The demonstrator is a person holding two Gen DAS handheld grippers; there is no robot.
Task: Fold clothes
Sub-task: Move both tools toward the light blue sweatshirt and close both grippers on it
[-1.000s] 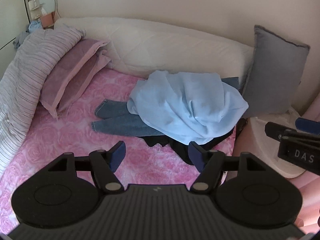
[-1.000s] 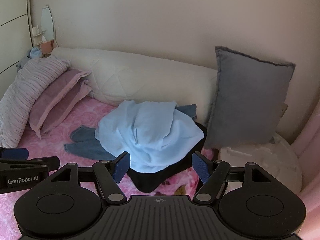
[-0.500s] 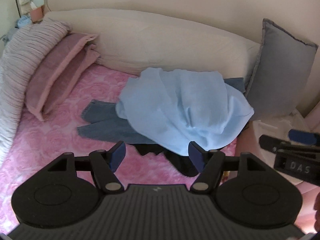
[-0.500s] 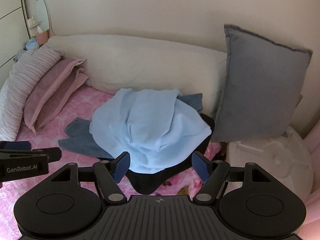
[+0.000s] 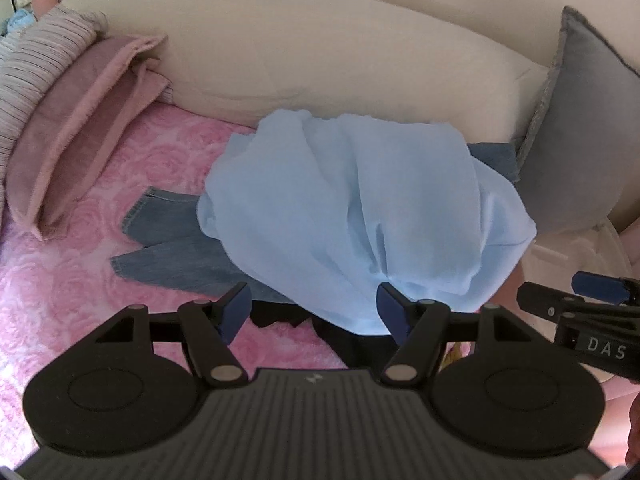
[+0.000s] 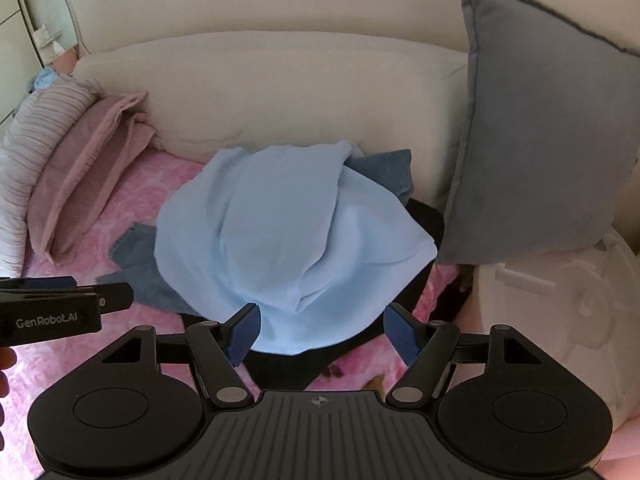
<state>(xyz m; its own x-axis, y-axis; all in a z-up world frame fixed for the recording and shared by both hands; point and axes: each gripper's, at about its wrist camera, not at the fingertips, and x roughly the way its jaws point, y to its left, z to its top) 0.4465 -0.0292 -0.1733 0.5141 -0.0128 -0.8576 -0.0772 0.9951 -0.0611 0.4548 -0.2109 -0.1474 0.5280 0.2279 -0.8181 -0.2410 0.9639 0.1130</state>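
Left gripper (image 5: 314,310) and right gripper (image 6: 322,330) both hover with jaws spread wide, grasping nothing, just short of the clothes pile. Directly ahead, a black garment (image 6: 280,368) lies lowest on the pink bedspread (image 5: 60,280), near the bed's right edge. A crumpled light blue garment (image 5: 360,216) is heaped on top of it. Blue jeans (image 5: 168,252) extend from beneath toward the left. Beyond stand the cream headboard (image 5: 320,52), mauve pillows (image 5: 76,128) at left and a grey cushion (image 6: 540,140) at right.

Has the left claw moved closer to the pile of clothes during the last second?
Yes. The left claw has advanced toward the light blue garment, which lies unmoved by the grey cushion.
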